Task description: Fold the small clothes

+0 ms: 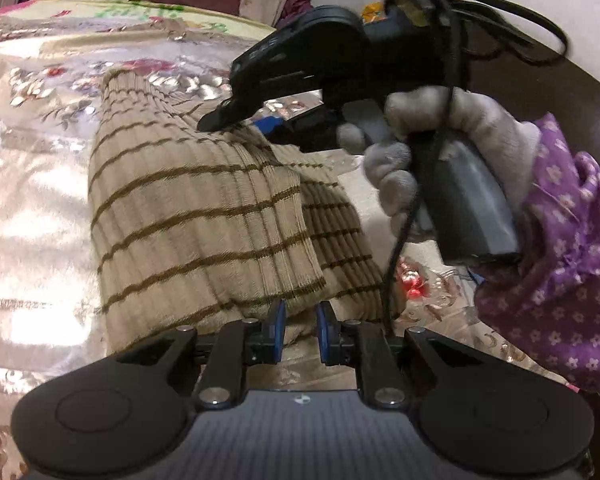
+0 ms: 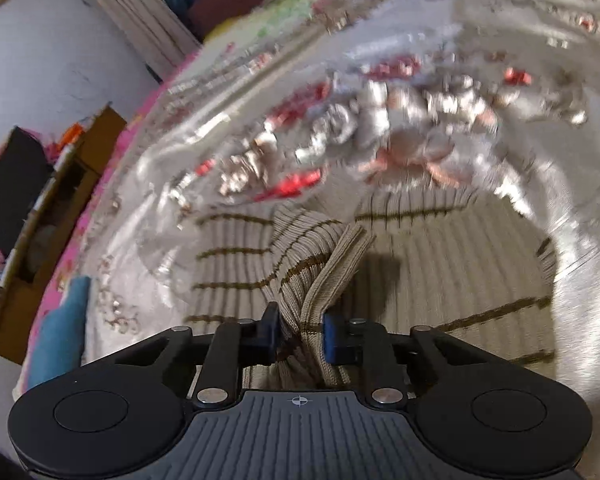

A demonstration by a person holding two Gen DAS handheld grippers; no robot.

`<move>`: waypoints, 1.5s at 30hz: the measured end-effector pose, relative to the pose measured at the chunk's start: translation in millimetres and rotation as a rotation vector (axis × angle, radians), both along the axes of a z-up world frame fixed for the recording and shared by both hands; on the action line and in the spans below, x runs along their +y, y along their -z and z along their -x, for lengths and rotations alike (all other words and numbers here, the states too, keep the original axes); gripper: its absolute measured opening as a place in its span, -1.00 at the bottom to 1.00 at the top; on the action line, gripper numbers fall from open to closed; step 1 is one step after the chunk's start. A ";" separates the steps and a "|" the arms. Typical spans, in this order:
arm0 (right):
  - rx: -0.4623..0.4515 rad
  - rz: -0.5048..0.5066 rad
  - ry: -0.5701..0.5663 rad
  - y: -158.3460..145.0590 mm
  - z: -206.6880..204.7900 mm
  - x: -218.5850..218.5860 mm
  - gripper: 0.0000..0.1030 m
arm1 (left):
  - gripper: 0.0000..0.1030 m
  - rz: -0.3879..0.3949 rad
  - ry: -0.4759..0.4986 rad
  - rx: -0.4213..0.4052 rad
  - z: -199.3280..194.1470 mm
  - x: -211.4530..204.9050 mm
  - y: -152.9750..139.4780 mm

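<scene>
Now striped garment [image 1: 204, 216] pinched between both tongs [image 1: 300, 320] [image 2: 300, 332].

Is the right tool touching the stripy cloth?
Touching. The right wrist view shows the right tool with a bunched fold of the stripy cloth pinched between its blue pads.

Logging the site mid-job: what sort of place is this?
Probably a bedroom at home: the striped knit garment lies on a shiny floral bedspread, with a wooden shelf unit standing against the wall beside the bed.
</scene>
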State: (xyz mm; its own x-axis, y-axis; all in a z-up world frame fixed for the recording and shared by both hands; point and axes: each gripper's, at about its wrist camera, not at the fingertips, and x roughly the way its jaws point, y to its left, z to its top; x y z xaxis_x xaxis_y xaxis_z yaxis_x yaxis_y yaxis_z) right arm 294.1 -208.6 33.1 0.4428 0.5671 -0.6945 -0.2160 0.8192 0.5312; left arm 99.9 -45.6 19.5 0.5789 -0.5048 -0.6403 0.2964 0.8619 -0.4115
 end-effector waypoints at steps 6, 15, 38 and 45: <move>-0.032 -0.024 0.105 -15.0 6.2 -55.4 -0.75 | -0.59 0.012 0.067 -0.040 -4.3 -21.5 -15.4; 0.050 -0.030 0.162 24.6 3.2 -75.9 -0.74 | -0.59 -0.110 0.122 -0.060 -0.8 -50.8 -12.0; 0.065 -0.099 0.128 25.5 0.8 -88.5 -0.71 | -0.36 -0.487 0.253 -0.305 20.4 -98.7 0.2; 0.032 -0.124 0.125 13.6 3.0 -94.2 -0.74 | -0.60 -0.326 0.212 -0.220 2.8 -82.6 -17.7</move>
State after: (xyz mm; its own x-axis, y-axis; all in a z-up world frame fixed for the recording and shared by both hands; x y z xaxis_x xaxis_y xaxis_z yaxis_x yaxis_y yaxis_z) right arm 291.1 -302.8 19.5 0.4942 0.5913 -0.6373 -0.0978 0.7663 0.6351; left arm 97.0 -128.2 37.1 0.6248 -0.4191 -0.6588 0.5304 0.8470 -0.0358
